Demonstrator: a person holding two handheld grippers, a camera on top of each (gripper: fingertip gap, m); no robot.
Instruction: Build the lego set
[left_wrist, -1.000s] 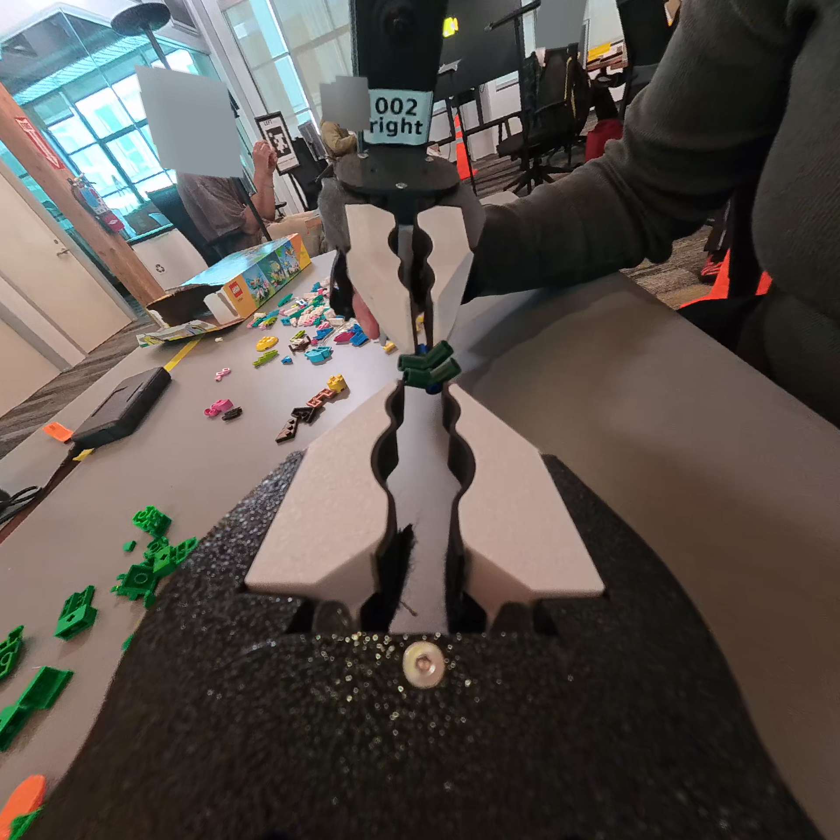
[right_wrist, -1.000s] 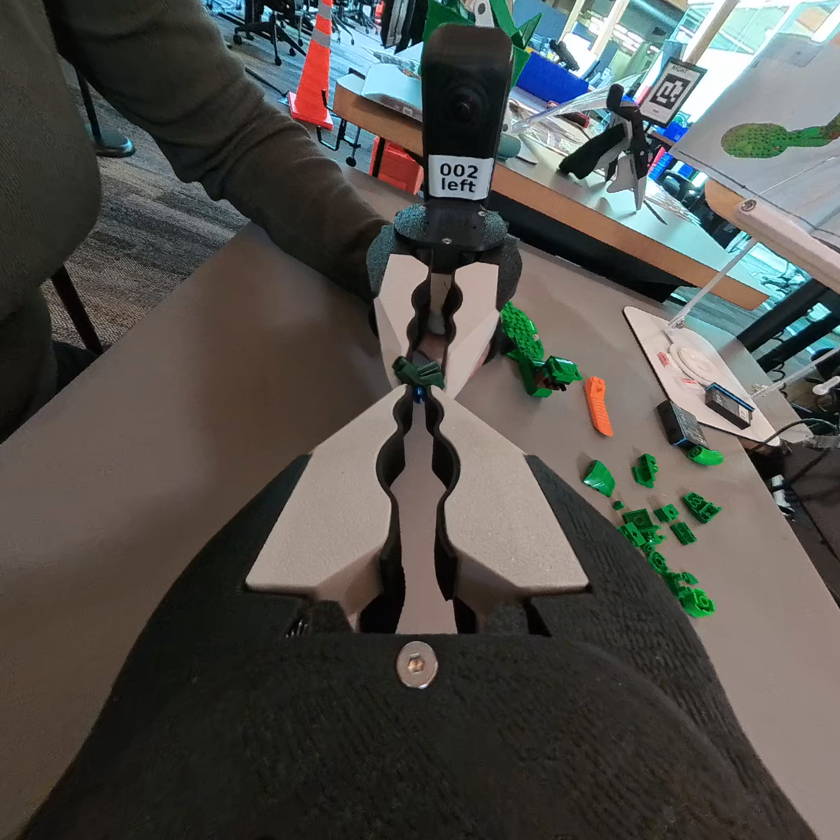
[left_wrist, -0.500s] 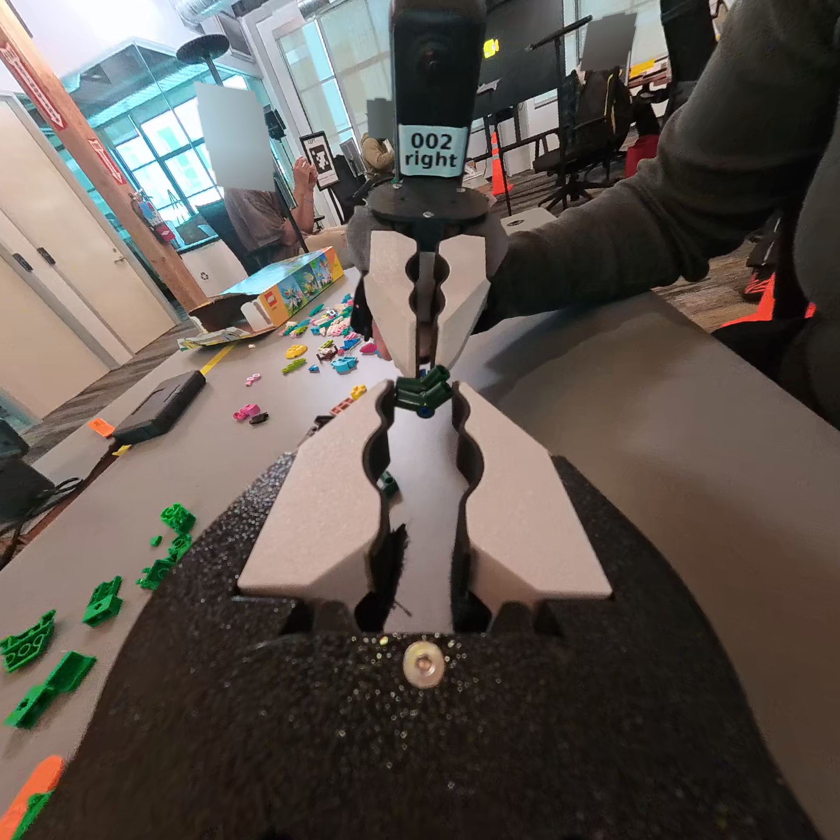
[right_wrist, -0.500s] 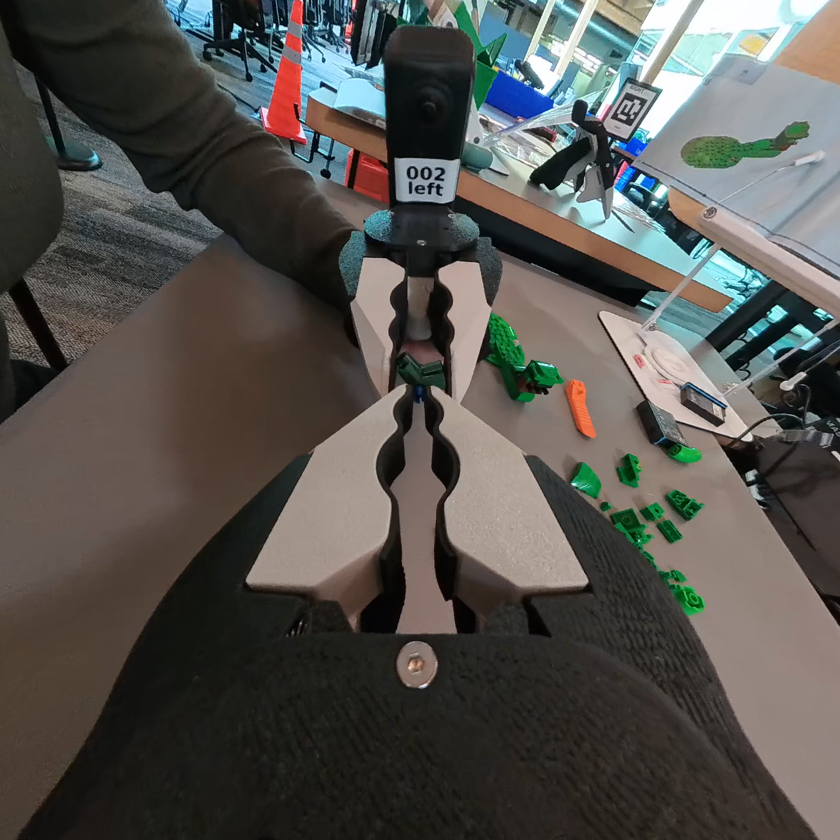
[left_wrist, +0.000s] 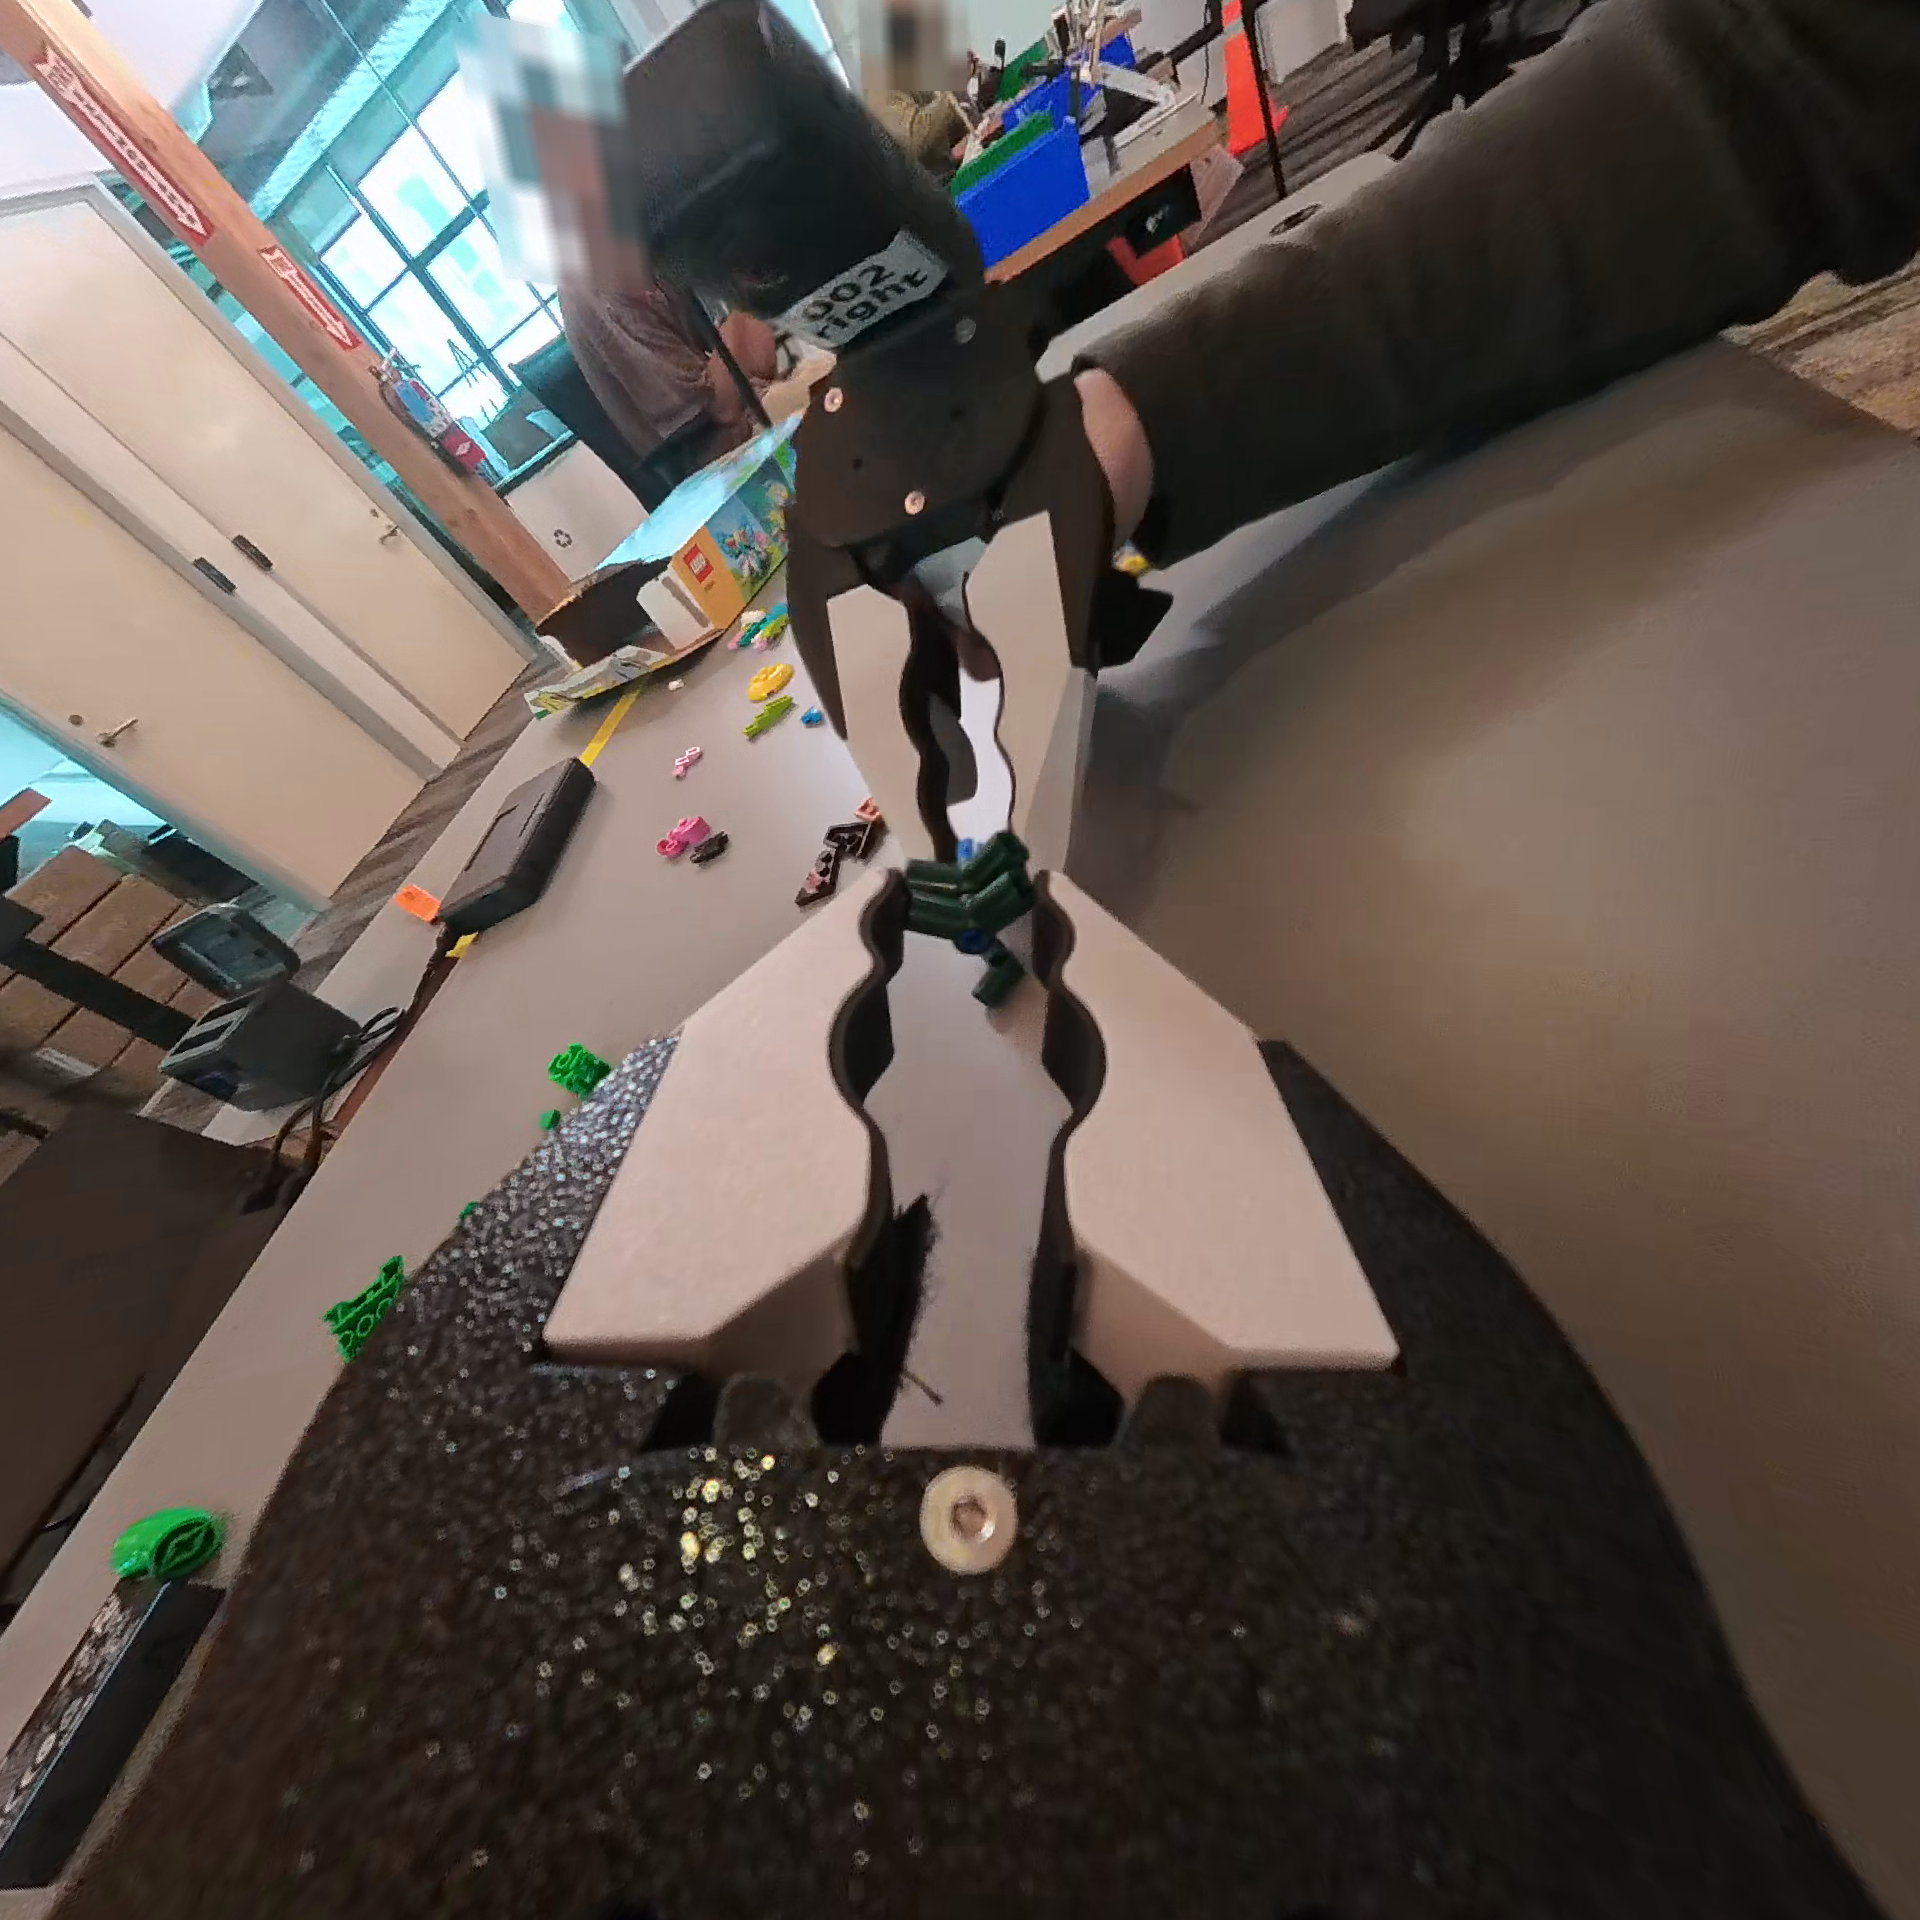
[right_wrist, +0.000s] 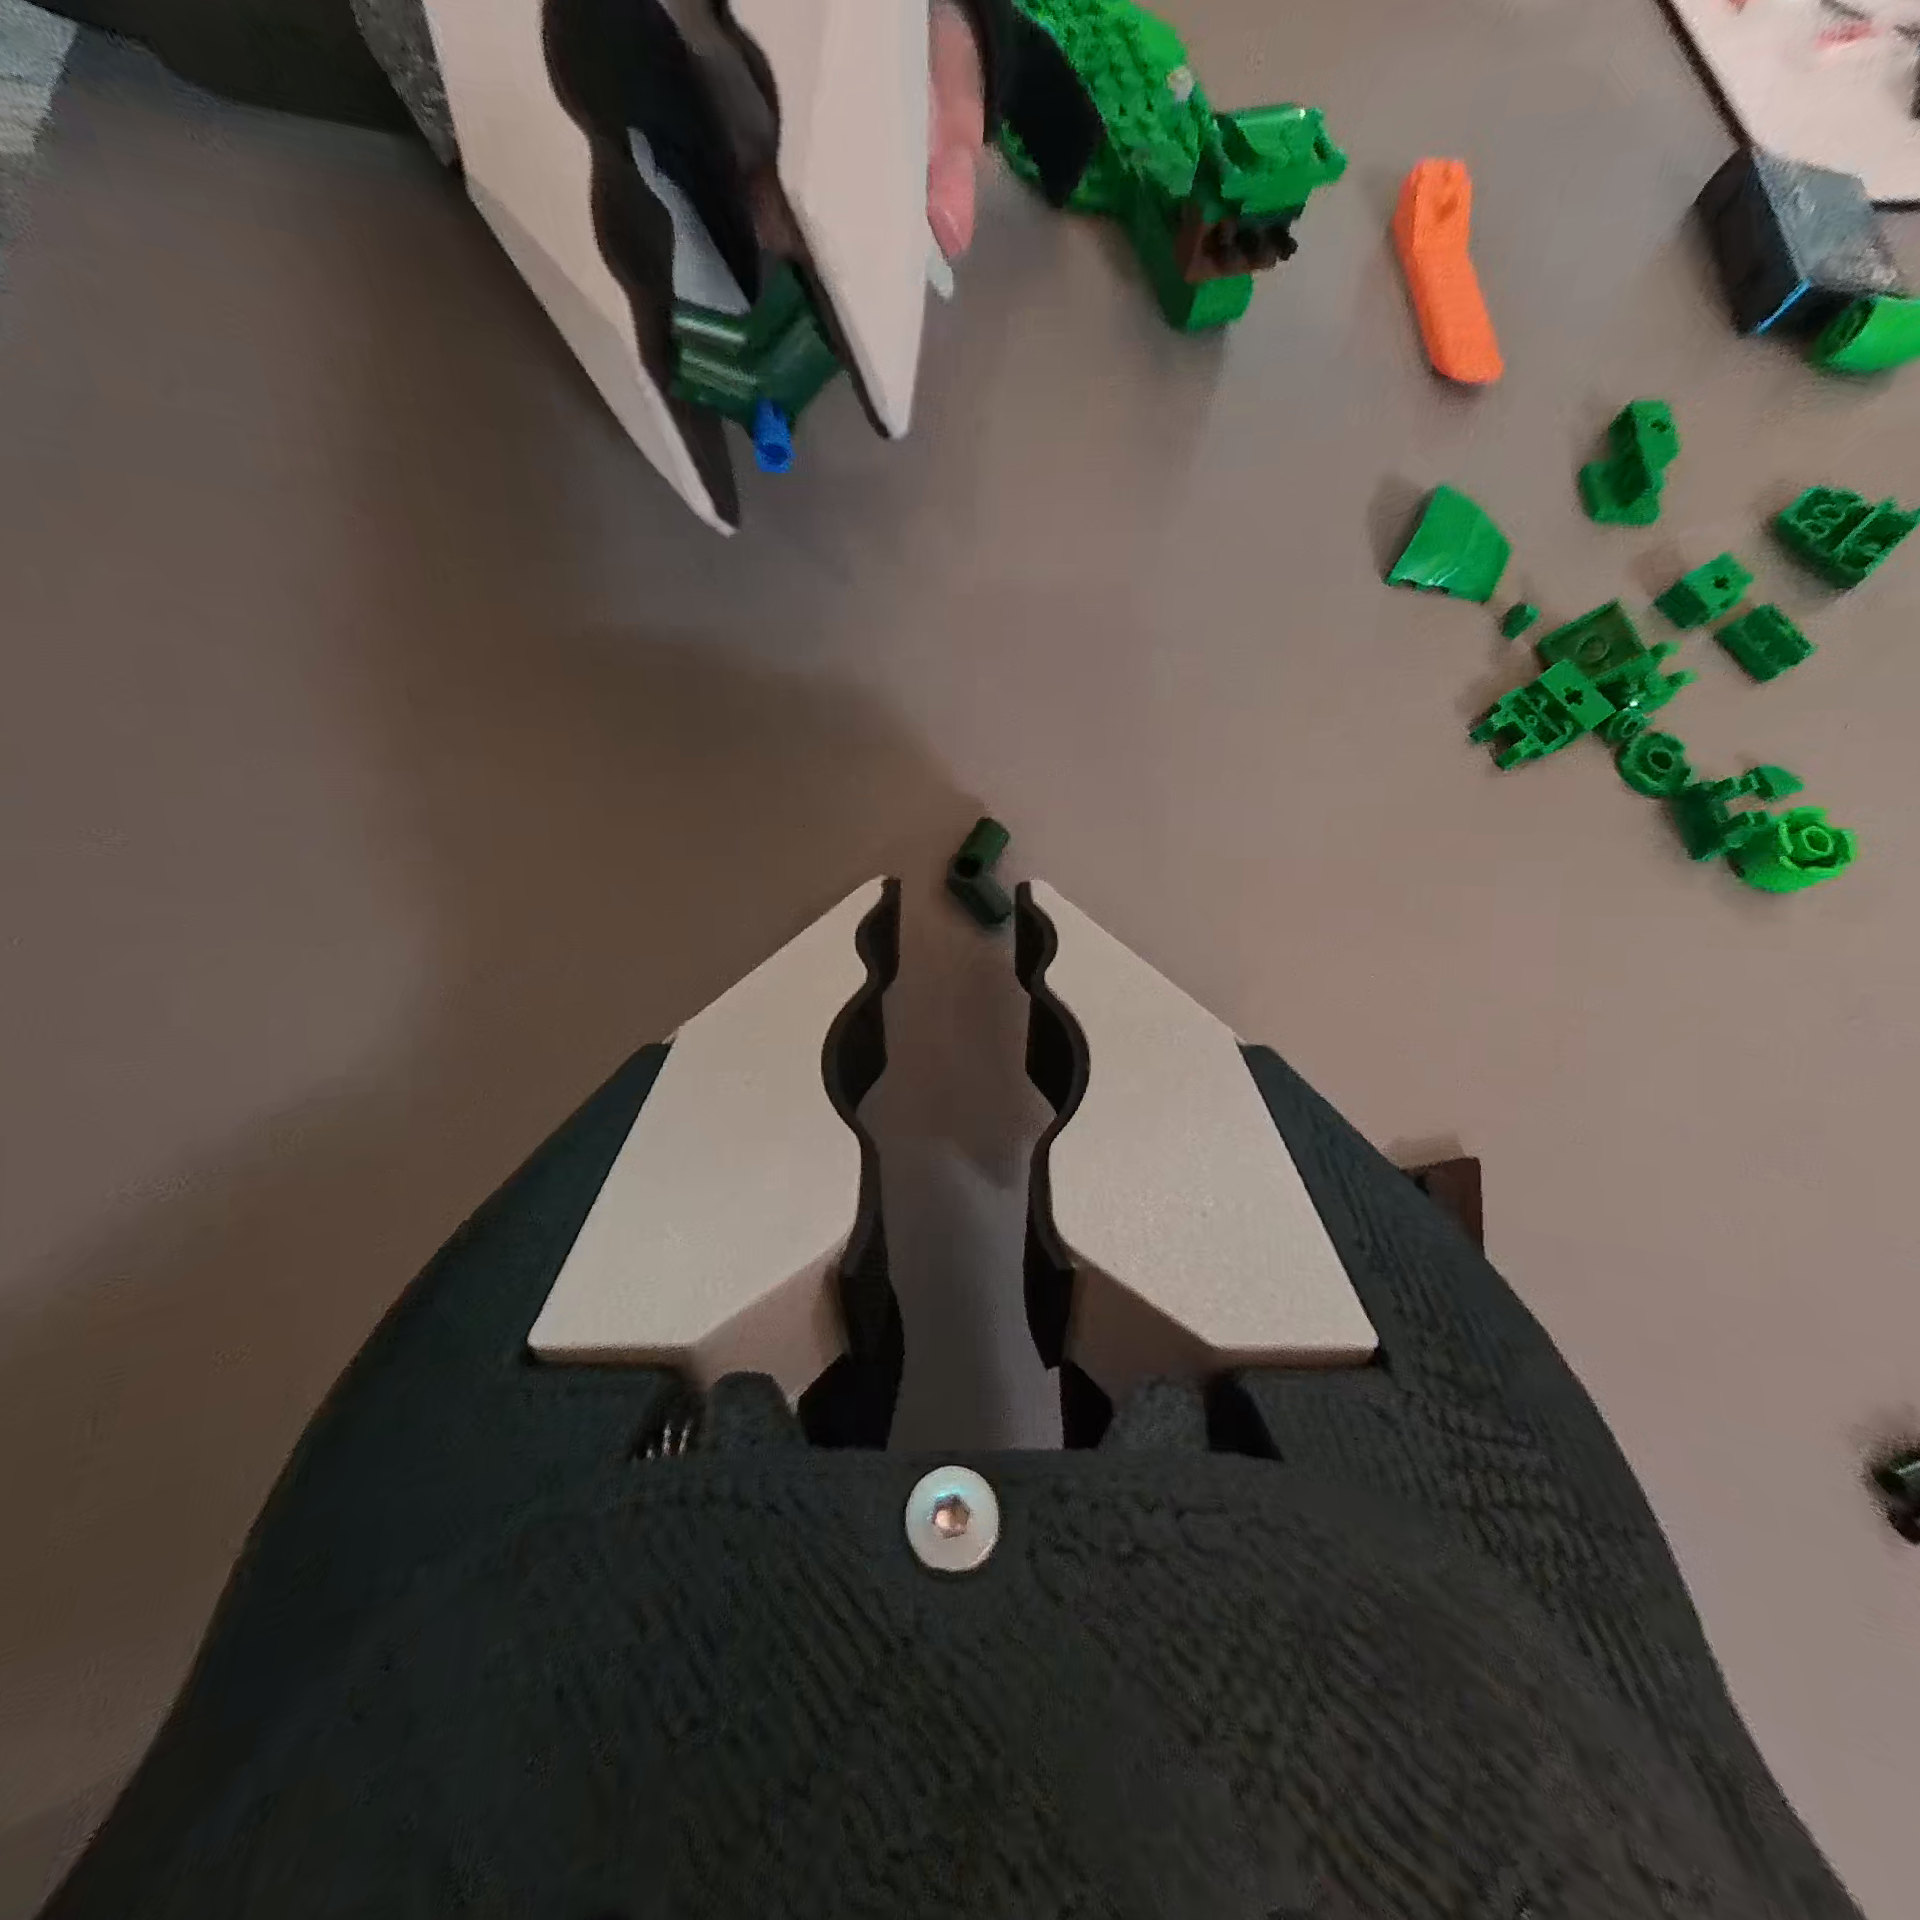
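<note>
My left gripper (left_wrist: 966, 888) is shut on a small dark green lego assembly (left_wrist: 961, 899) with a blue pin. The right wrist view shows this gripper (right_wrist: 805, 473) from above, with the assembly (right_wrist: 743, 348) and its blue pin (right_wrist: 771, 442) sticking out near the tips. My right gripper (right_wrist: 956, 885) points down at the grey table (right_wrist: 416, 831), jaws a little apart and empty. A small dark green piece (right_wrist: 977, 868) lies on the table just in front of its tips. That piece also shows in the left wrist view (left_wrist: 997, 977), below the right gripper (left_wrist: 987, 847).
A partly built green model (right_wrist: 1143, 156), an orange separator tool (right_wrist: 1444, 270) and several loose green pieces (right_wrist: 1621, 686) lie to the right. A lego box (left_wrist: 717, 551), coloured pieces (left_wrist: 769, 707) and a black device (left_wrist: 520, 842) lie farther down the table. The tips of one gripper are about 7 cm away from the tips of the other.
My right gripper has pulled away from the left one, tilted down toward the table and opened. A small dark green piece now lies on the table. The left gripper still holds the assembly.
</note>
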